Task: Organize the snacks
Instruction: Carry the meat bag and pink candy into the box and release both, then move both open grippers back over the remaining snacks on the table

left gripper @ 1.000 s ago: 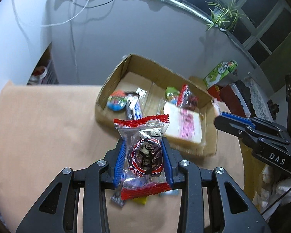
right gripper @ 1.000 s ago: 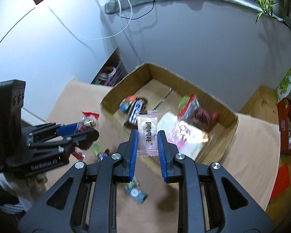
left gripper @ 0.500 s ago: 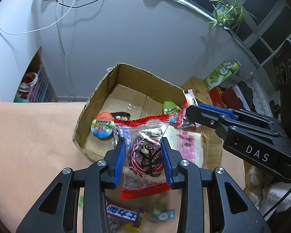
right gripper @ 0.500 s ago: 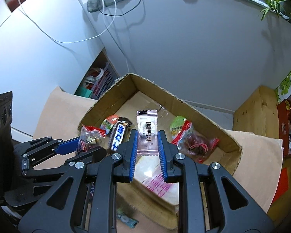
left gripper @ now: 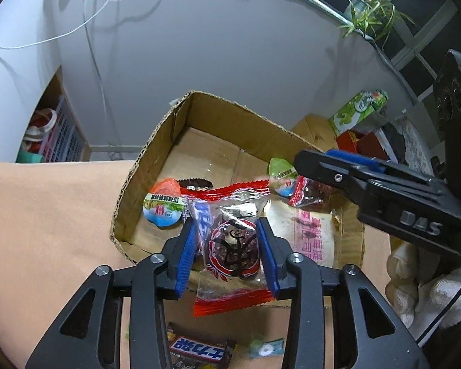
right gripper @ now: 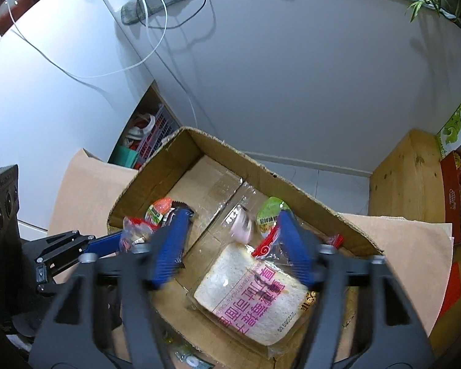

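Note:
My left gripper (left gripper: pixel 227 230) is shut on a clear red-edged snack packet (left gripper: pixel 232 246) and holds it over the near edge of the cardboard box (left gripper: pixel 156 141). My right gripper (right gripper: pixel 233 224) is open above the box (right gripper: pixel 255 166); a small pink-white sachet (right gripper: pixel 241 223) is blurred between its fingers, falling free. The right gripper also shows in the left wrist view (left gripper: pixel 338 166). The box holds a bread slice pack (right gripper: pixel 249 295), jelly cups (left gripper: pixel 163 204) and a red-wrapped snack (left gripper: pixel 307 189).
A chocolate bar (left gripper: pixel 196 349) and a small green candy (left gripper: pixel 264 346) lie on the tan table cover (left gripper: pixel 46 230) before the box. A wooden crate (right gripper: pixel 405 178), a green carton (right gripper: pixel 455 126) and a storage basket (right gripper: pixel 150 132) stand behind.
My right gripper opened and let go of the pink-white sachet, which drops into the box. Both grippers moved forward over the box; the left still holds its packet.

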{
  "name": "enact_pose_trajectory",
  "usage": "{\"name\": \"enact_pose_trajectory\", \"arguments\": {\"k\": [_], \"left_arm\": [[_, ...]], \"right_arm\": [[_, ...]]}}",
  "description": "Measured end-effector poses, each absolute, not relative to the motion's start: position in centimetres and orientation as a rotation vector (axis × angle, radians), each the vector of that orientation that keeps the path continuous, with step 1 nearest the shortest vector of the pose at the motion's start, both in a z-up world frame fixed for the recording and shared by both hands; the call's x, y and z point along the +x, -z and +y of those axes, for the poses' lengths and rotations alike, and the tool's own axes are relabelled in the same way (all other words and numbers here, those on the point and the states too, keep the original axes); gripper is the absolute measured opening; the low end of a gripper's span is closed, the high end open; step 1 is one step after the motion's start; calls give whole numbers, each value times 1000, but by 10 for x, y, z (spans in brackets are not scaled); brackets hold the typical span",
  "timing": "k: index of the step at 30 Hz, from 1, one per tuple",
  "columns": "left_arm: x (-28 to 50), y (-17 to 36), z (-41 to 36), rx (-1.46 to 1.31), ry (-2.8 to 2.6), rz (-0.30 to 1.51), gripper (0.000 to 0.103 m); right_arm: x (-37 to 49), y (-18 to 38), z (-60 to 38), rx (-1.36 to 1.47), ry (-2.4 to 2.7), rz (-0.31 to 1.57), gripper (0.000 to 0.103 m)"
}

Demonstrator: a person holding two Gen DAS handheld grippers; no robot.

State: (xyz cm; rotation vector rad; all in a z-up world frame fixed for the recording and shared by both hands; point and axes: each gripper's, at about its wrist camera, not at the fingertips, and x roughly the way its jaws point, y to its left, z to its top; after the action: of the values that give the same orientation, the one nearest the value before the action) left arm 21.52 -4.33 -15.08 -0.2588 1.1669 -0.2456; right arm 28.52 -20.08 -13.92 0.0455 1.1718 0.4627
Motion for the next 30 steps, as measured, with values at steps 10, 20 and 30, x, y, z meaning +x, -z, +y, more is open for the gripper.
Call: {"name": "enact_pose_trajectory", "arguments": {"k": [10, 20, 30], "left_arm": [[214, 139, -36, -252, 237, 1131, 40], [199, 128, -17, -266, 228, 1104, 40], [156, 130, 29, -301, 191, 1103, 40]], "right_arm": [[279, 131, -215, 67, -436, 1164, 69], [255, 112, -230, 87, -476, 1139, 76], [191, 100, -232, 81, -586, 1117, 76]]}}
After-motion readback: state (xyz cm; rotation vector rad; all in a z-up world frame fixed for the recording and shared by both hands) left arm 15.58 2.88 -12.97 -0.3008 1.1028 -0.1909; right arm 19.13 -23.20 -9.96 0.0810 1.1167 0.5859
